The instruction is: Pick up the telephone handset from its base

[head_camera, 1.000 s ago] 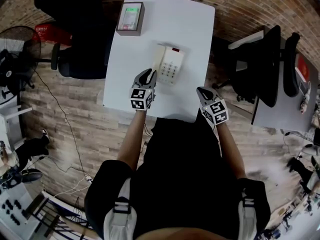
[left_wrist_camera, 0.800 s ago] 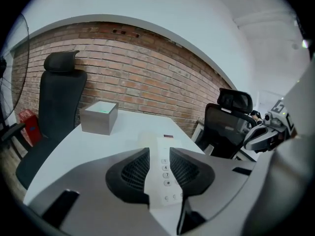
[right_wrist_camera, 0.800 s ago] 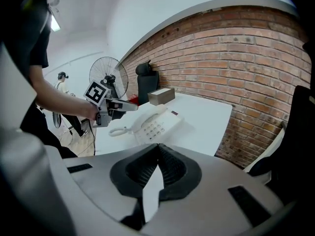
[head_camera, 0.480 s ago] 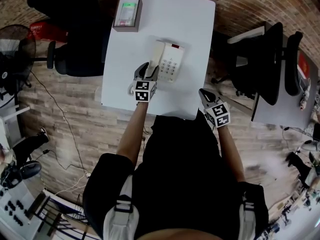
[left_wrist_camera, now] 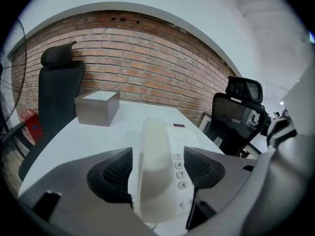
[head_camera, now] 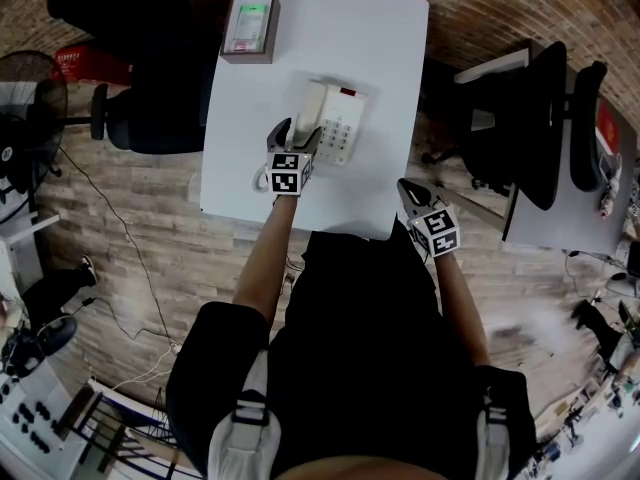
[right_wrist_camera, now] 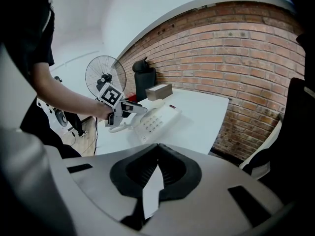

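Note:
A cream telephone (head_camera: 342, 130) lies in the middle of the white table (head_camera: 370, 38), with its handset (head_camera: 312, 108) resting along the left side of the base. My left gripper (head_camera: 297, 136) is at the handset's near end. In the left gripper view its jaws have just been opening and now stand wide, with the handset (left_wrist_camera: 153, 136) between the dark pads (left_wrist_camera: 110, 173), which do not press on it. The keypad (left_wrist_camera: 178, 166) shows beside the right pad. My right gripper (head_camera: 408, 190) hovers at the table's front right edge, shut and empty (right_wrist_camera: 157, 149).
A grey box with a green display (head_camera: 249, 28) stands at the table's far left corner. A black office chair (head_camera: 150, 118) sits left of the table, and another (head_camera: 530, 128) right. A floor fan (head_camera: 30, 98) stands far left. A brick wall (left_wrist_camera: 147, 73) lies beyond the table.
My left gripper has moved forward and down onto the handset's near end, and its jaws have spread apart. The right gripper has stayed near the table's front edge.

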Available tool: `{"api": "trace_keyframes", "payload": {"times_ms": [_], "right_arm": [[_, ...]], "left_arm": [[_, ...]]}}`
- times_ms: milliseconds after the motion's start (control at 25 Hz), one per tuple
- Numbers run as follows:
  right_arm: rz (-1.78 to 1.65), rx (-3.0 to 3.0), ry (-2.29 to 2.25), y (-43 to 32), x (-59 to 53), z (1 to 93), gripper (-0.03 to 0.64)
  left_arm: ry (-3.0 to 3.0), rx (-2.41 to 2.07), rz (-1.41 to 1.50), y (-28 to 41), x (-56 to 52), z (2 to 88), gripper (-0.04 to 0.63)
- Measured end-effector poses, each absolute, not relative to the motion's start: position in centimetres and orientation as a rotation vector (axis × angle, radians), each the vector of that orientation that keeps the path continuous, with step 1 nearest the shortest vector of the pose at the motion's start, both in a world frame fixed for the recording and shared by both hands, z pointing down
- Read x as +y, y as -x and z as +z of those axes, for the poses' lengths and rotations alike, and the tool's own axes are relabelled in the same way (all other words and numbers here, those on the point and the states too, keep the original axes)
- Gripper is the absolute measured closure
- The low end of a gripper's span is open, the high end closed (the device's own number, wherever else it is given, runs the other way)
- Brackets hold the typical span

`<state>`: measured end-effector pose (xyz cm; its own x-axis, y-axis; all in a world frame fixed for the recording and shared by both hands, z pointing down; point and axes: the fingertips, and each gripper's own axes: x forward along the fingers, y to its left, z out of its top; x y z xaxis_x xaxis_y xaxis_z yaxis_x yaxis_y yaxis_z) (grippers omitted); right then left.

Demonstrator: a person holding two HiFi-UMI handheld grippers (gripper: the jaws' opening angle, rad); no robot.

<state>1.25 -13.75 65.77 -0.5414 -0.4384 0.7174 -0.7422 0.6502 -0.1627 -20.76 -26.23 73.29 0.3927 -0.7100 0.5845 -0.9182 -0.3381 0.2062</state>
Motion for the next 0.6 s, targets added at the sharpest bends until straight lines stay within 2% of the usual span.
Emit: {"api": "trace_keyframes", "payload": {"times_ms": [600], "right_arm": [[0.615,-2.208,-0.922,-2.2,-14.0,66.1,0.618]], "left_arm": [[-2.125,-1.388,0.656,19.8,-27.8,75.2,0.272]]}}
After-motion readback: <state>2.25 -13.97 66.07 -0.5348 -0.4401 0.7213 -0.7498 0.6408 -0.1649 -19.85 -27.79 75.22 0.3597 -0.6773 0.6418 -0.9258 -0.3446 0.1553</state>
